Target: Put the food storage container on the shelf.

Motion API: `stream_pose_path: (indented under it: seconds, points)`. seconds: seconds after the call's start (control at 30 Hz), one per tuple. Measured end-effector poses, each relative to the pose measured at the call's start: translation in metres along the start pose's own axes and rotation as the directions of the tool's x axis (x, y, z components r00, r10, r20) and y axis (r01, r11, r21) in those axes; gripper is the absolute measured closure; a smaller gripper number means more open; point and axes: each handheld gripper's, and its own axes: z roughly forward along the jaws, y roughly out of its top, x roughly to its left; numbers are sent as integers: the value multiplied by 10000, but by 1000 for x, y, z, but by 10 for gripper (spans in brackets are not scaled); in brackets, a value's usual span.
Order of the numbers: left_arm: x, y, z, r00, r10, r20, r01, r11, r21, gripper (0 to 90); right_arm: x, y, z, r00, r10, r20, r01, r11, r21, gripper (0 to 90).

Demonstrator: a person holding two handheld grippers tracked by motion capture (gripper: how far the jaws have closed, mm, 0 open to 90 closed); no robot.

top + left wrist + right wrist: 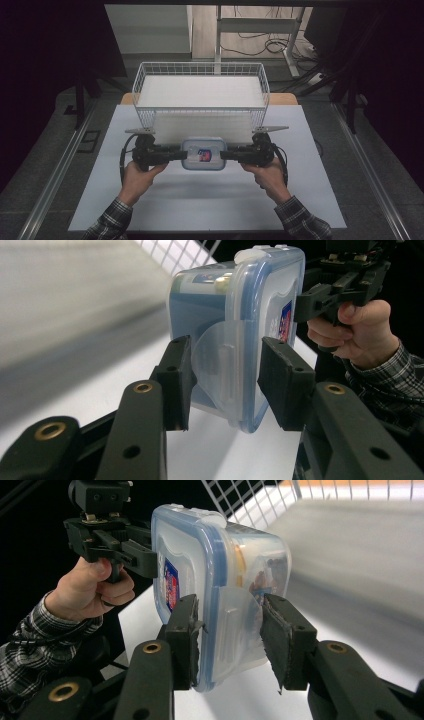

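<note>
Both grippers (183,155) (223,155) (jaws seemingly clamped) — blue-lidded container (203,154) between, before basket (201,70)

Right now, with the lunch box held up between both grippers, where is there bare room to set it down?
The white mat is bare in front of the lunch box, between the two forearms, and out to both sides. The wire basket behind also looks empty, its white floor open. It is crowded only at the box itself, where the left gripper and right gripper clamp its ends.

plaid sleeves (112,218), black hand-held grippers (177,154)
</note>
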Motion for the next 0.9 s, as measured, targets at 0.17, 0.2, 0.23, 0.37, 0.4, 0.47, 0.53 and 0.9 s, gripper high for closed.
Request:
stream_pose_path:
  seconds: [0.17,0.2,0.23,0.37,0.4,0.47,0.53,0.9]
  points:
    - [-3,25,-6,9999,100,-56,-100,9999,-102,579,3,25,-5,9999,-154,2,154,9998,-88,589]
    - [-3,28,-7,9999,86,-75,-87,9999,-131,579,3,31,-5,9998,-192,-6,192,9998,-101,589]
    - [-3,33,-8,9999,76,-96,-78,9998,-192,579,3,35,-6,9998,-189,-13,189,9998,-118,589]
    - [-3,51,-13,9999,74,-147,-79,9994,-325,578,4,55,-8,9997,-241,-5,241,9995,-204,588]
    - [-3,58,-14,9998,114,-152,-119,9993,-351,577,4,59,-9,9996,-265,-2,265,9994,-233,589]
    - [-4,68,-16,9998,127,-175,-134,9992,-365,578,4,68,-10,9995,-331,4,331,9991,-263,588]
    - [-4,78,-18,9996,146,-222,-154,9992,-365,578,3,79,-12,9994,-339,-23,338,9990,-284,588]
    - [6,130,-23,9995,113,-282,-130,9981,-598,578,-3,135,-16,9988,-440,207,453,9967,-674,585]
